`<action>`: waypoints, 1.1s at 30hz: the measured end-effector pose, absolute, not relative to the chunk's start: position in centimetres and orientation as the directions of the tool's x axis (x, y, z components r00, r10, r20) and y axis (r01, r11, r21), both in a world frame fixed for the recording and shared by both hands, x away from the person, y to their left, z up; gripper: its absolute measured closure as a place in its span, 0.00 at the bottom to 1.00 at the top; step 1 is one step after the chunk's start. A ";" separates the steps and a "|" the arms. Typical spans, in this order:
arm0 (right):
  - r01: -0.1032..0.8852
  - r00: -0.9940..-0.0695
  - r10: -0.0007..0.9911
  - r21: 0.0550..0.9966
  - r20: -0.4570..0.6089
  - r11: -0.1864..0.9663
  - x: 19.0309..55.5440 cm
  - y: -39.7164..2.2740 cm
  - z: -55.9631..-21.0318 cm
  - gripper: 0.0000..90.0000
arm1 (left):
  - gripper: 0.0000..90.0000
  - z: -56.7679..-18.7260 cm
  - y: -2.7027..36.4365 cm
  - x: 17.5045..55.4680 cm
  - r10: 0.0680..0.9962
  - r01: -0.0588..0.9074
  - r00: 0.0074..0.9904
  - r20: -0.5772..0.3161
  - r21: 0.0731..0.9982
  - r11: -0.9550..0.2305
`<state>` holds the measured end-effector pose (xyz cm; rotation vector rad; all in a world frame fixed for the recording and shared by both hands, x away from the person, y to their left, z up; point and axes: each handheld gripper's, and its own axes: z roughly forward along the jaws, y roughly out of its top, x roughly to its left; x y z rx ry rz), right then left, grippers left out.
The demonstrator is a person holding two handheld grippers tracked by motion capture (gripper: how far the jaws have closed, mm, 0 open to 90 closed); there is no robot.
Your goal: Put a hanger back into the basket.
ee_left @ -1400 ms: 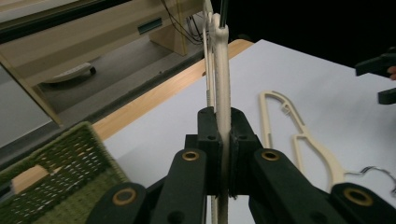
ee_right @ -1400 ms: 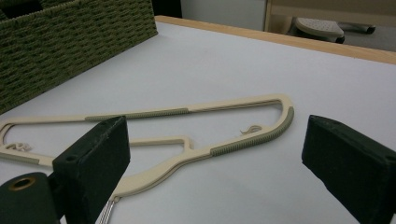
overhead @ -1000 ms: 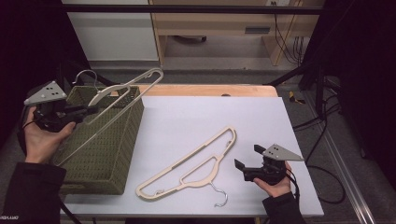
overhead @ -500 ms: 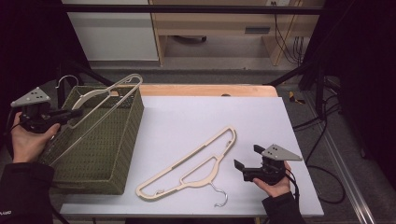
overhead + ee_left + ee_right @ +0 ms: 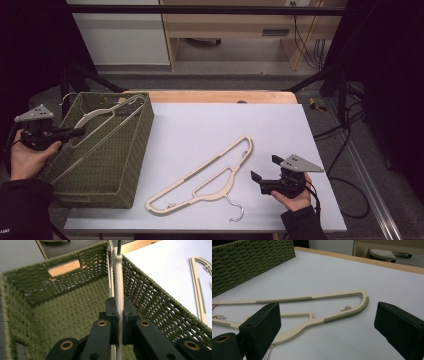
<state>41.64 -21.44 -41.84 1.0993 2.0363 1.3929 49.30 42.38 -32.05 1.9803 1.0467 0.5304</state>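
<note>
Since the earlier frames the left gripper [image 5: 75, 132] has been sinking toward the left edge of the high view, and the cream hanger [image 5: 107, 127] it is carrying has dropped from above the basket's rim down into the green woven basket [image 5: 127, 165]; the right gripper [image 5: 260, 170] is sitting where it was, low and right of centre. In the high view the left gripper is now reaching in over the basket's left wall, its jaws clenched on the carried hanger, which is leaning at a slant inside the basket with its curved top toward the far rim. The left gripper view is looking along the black jaws [image 5: 119, 322] pressed against both sides of the hanger's thin cream edge [image 5: 119, 280], which is running up the middle of the frame toward the basket's far corner, with the woven floor [image 5: 72, 312] spreading out on the left. A second cream hanger [image 5: 205, 177] is lying flat on the grey table [image 5: 200, 125] in the lower middle of the high view, its metal hook [image 5: 235, 210] pointing toward the bottom edge, well apart from the basket. The right gripper is resting in the person's right hand [image 5: 295, 197], just right of that hanger, with its jaws released and standing wide; in the right gripper view they are framing the lying hanger [image 5: 312, 312] without touching it, and the basket wall [image 5: 249, 260] is showing at the upper left.
</note>
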 end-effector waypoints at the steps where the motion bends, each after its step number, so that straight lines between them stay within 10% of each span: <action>1: 0.364 -0.589 0.804 0.914 0.078 0.178 41.6 -21.4 -41.8 0.08 | 0.95 -32.4 42.3 49.3 0.823 0.485 0.568 -0.017 0.814 -0.318; 19: 0.361 -0.598 0.798 0.914 0.074 0.186 41.7 -21.2 -42.0 0.09 | 0.94 -37.6 42.1 51.0 0.873 0.622 0.472 -0.125 0.749 -0.229; 33: 0.368 -0.601 0.796 0.909 0.071 0.197 41.8 -20.8 -42.3 0.09 | 0.81 -39.2 43.7 51.8 0.953 0.747 0.302 -0.027 0.628 -0.219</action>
